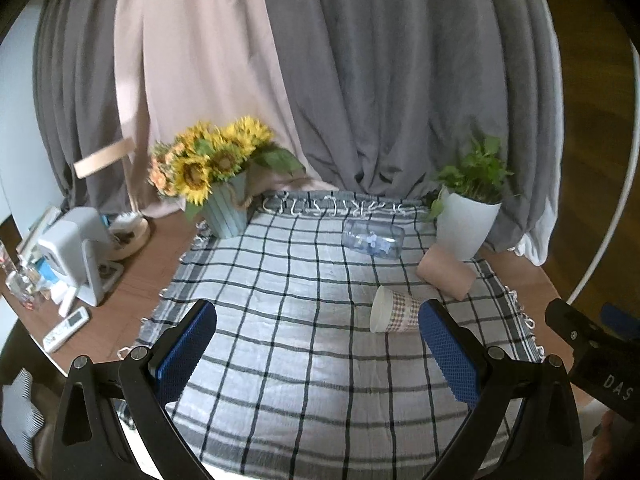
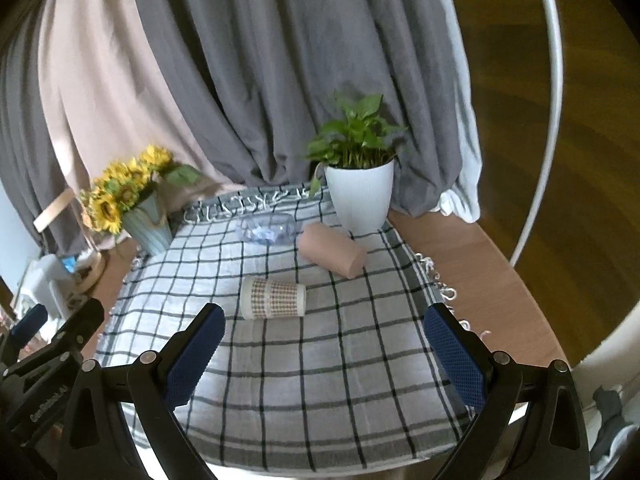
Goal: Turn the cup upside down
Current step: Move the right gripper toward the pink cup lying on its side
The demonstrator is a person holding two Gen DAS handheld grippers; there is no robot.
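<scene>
A paper cup with a checked pattern lies on its side on the checked cloth, its open mouth to the left. It also shows in the right wrist view, ahead of and between the fingers. A pink cup and a clear glass cup also lie on their sides behind it. My left gripper is open and empty; the paper cup lies just beyond its right finger. My right gripper is open and empty, short of the paper cup.
A sunflower pot stands at the cloth's back left, a white plant pot at the back right. Grey and pink curtains hang behind. White appliances and a remote crowd the wooden table's left side.
</scene>
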